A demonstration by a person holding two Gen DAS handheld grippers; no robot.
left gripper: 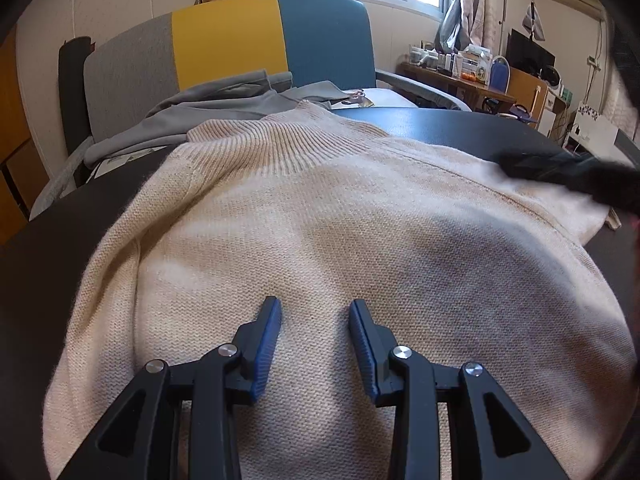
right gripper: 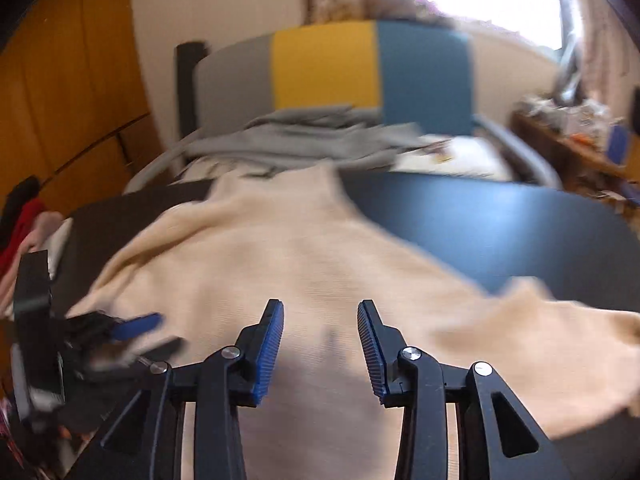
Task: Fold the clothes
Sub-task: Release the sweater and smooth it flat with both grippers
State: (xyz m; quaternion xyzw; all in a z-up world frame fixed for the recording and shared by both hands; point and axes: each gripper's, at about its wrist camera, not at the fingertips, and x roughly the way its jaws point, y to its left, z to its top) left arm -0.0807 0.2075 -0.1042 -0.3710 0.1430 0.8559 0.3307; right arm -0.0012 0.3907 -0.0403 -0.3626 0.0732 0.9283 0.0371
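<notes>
Two grippers over one cream sweater [left gripper: 320, 232] spread flat on dark desk [left gripper: 460, 124], collar toward the striped chair [left gripper: 228, 40]. Left wrist: left gripper [left gripper: 314, 308] jaws released, empty. Right wrist, blurred: right gripper [right gripper: 320, 308] jaws released, above sweater body.

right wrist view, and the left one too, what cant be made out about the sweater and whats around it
- Cream sweater: its hem, in the left wrist view, is cut off by the bottom edge and hidden under the left tongs.
- Right tongs: in the left wrist view only a dark motion-blurred streak at the right edge; open or shut unreadable there.
- Grey garment: right wrist view is motion-blurred, so its type is unclear.
- Desk clutter: too small to identify.
</notes>
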